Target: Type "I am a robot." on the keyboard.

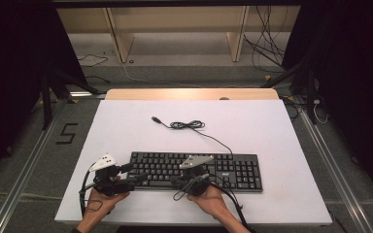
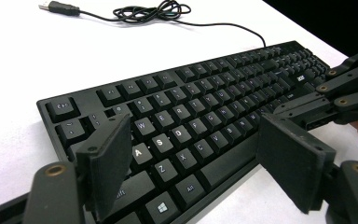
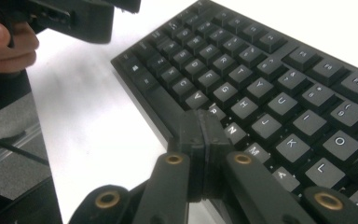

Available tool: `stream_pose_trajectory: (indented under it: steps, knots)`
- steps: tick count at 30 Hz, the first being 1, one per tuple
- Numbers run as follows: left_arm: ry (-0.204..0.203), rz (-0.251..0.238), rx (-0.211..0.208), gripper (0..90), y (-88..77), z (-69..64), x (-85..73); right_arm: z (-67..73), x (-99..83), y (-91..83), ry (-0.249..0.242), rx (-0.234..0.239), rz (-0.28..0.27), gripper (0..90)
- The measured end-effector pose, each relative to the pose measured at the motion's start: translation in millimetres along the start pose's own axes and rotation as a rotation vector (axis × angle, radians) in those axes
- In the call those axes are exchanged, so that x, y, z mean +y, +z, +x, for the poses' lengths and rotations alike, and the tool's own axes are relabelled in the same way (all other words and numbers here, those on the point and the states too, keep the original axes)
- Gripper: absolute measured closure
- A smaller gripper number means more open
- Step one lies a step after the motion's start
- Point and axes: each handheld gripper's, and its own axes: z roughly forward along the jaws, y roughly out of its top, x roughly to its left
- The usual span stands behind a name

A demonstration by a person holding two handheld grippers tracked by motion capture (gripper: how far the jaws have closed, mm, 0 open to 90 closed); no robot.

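1. The keyboard (image 1: 196,170) sits flat on the white table (image 1: 126,131), toward my near edge, with its long axis running left to right across my front. Its cable (image 1: 189,125) trails off the back and coils up well behind it, the plug lying loose on the table.
2. My right gripper (image 3: 200,130) is clenched — pads pressed flat together with nothing between them — and the closed tip hovers over the bottom letter row, right about the B/N keys, just behind the space bar. Can't tell if it actually touches a key or floats just above.
3. My left gripper (image 2: 193,154) is released, jaws standing wide, looking along the keyboard from its left end. The A, S and Z keys sit right between the pads, but the pads aren't pressing anything.
4. So the right one is the nearer tool for a key poke, I reckon — straight down, the keys lie directly under the tip.
5. Room-wise: bare table ahead of the keyboard and to both sides, a thin strip between it and the near edge. The two grippers are close together, so I'd watch for a bump there.
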Motion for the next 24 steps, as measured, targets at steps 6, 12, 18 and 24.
stream_pose_trajectory:
  steps: [6, 12, 18, 24]
  knots:
    - [-0.002, -0.001, 0.0, 26.4, -0.3, 0.4, 0.1, -2.0, -3.1, 4.5, 0.002, -0.014, 0.019, 90.0]
    - [-0.002, -0.004, -0.001, 26.3, -0.5, 0.4, 0.1, -2.3, -3.9, 6.8, -0.005, -0.02, 0.029, 90.0]
    - [-0.002, -0.005, -0.001, 26.3, -0.6, 0.3, 0.2, -2.7, -5.0, 9.3, -0.008, -0.027, 0.041, 90.0]
    - [-0.005, -0.005, 0.001, 26.4, -0.5, 0.9, 0.1, -4.1, -6.1, 10.2, -0.009, -0.033, 0.042, 90.0]
